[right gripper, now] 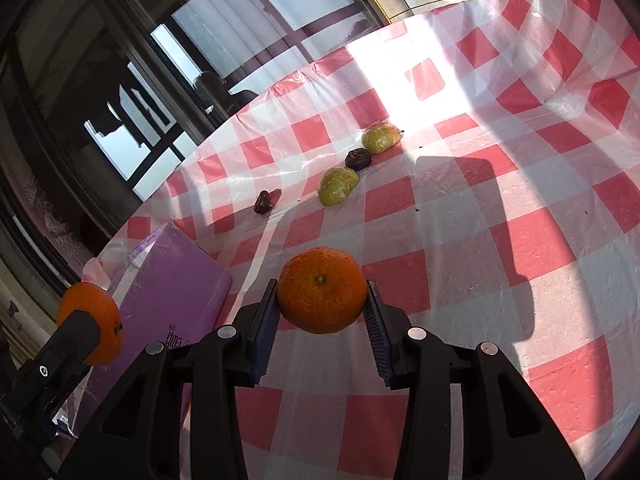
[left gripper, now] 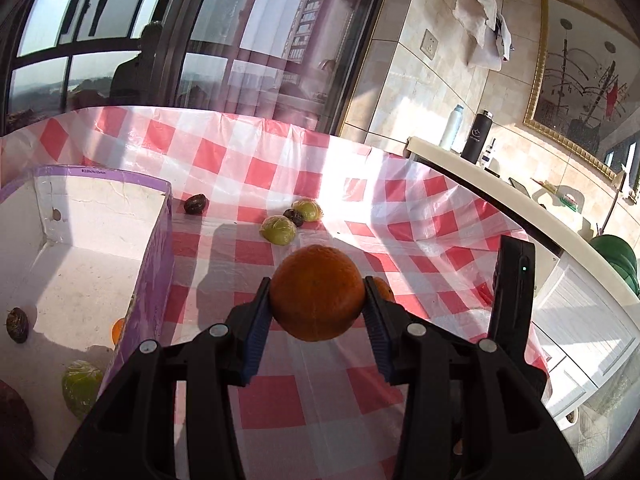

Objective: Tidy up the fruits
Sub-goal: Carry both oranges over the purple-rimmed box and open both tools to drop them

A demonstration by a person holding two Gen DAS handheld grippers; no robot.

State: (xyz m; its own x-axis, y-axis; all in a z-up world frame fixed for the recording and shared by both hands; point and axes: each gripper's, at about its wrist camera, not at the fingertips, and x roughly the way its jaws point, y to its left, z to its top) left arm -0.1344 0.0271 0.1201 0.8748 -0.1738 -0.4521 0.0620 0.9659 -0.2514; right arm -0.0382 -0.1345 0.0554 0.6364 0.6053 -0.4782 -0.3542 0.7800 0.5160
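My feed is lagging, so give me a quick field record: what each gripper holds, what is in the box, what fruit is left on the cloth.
left gripper: jaws shut on an orange, held above the checked tablecloth
right gripper: jaws shut on a second orange
purple box: holds a dark fruit, a green fruit, part of an orange one
loose on cloth: two green fruits, two dark fruits

Open checked worktop point(right gripper: 500, 240) ahead; two wrapped green fruits point(right gripper: 338, 185) and two dark fruits point(right gripper: 357, 159) clustered farther off. Purple box wall point(left gripper: 154, 256) blocks left.
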